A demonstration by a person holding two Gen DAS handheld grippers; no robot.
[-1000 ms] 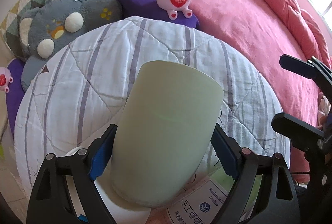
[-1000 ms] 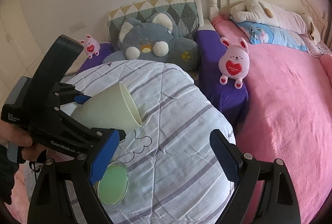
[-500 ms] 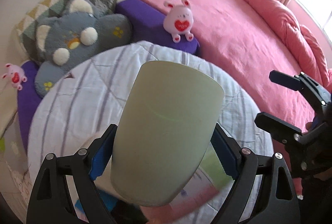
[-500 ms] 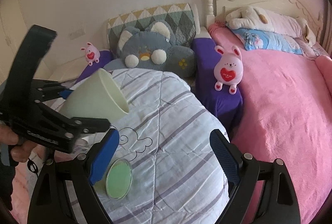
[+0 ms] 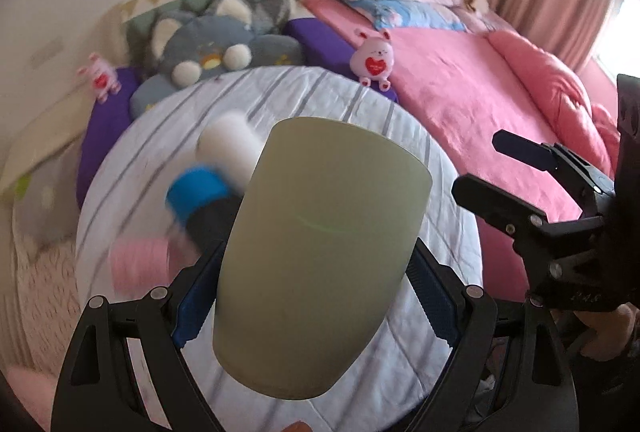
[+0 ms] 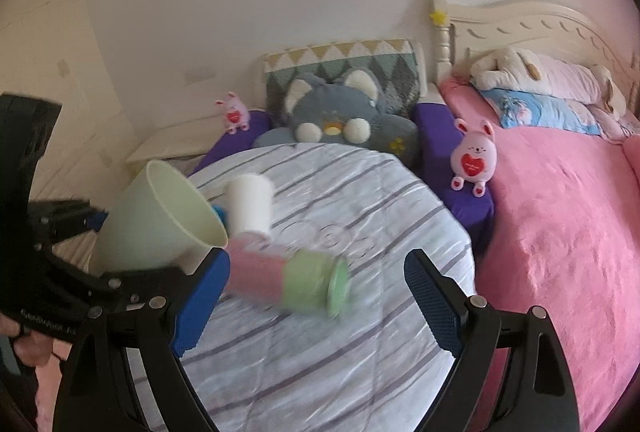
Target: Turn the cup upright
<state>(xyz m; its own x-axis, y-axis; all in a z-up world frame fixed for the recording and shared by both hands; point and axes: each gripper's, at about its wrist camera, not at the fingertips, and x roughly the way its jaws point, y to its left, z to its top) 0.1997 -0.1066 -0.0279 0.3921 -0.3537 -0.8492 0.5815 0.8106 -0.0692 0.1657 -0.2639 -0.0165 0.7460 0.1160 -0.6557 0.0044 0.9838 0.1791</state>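
Note:
My left gripper [image 5: 316,296] is shut on a pale green cup [image 5: 320,256]. It holds the cup in the air above the round striped table [image 5: 340,103], tilted, rim pointing away and upward. In the right wrist view the same cup [image 6: 160,220] shows at the left with its open mouth facing right. My right gripper [image 6: 316,296] is open and empty over the table's near side; it also shows at the right of the left wrist view [image 5: 536,191].
On the table lie a white cup [image 6: 250,203], a pink-and-green cup on its side [image 6: 288,280] and a blue-and-dark cup [image 5: 196,191], all blurred. A grey plush cushion [image 6: 340,111] and purple pads sit behind. A pink bed [image 6: 560,232] is right.
My left gripper has lifted the green cup higher and tipped it up. Several cups that were under or behind it now show on the table. The right gripper stays open.

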